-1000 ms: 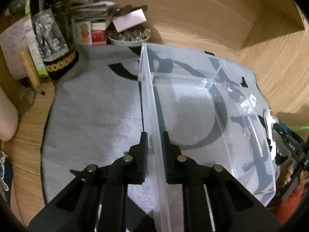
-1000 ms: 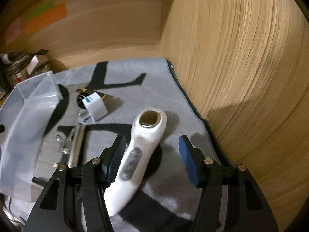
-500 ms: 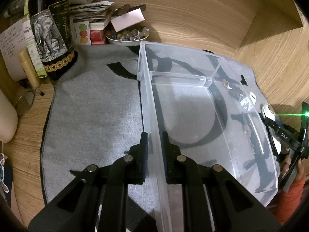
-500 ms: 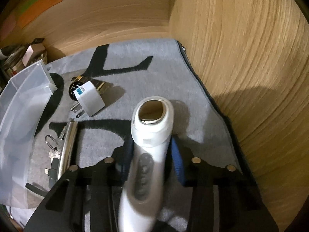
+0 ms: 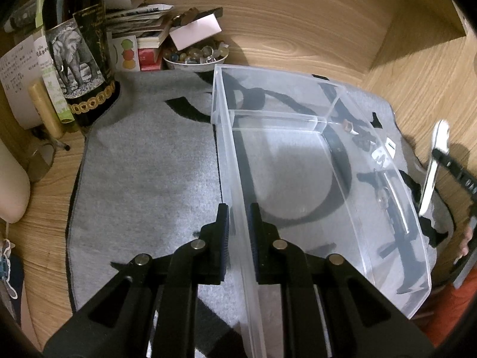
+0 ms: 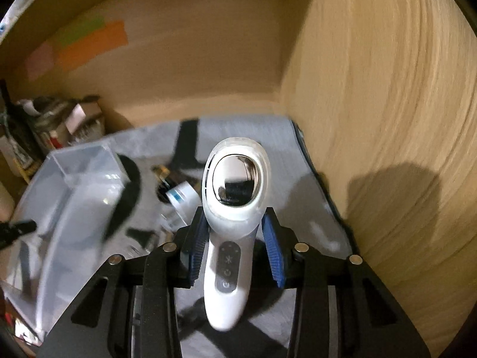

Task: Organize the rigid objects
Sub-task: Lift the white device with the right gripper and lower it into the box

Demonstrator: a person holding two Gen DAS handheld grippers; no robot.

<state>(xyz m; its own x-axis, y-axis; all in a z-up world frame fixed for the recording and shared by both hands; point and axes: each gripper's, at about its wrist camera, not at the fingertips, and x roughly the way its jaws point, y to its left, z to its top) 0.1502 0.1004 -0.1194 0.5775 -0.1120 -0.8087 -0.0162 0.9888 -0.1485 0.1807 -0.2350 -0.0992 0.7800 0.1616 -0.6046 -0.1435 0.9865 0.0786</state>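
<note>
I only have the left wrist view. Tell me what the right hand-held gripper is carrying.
Observer: The right hand-held gripper is shut on a white handheld device with a shiny metal head and a column of buttons.
Operator: Confirm it is off the mat.
Observer: It looks lifted; the grey mat lies beneath it, blurred by motion.
Operator: Report what is left out there beside the bin.
Observer: A white plug adapter with a blue label lies on the mat between the device and the clear plastic bin. The left hand-held gripper is clamped on that bin's near wall.
</note>
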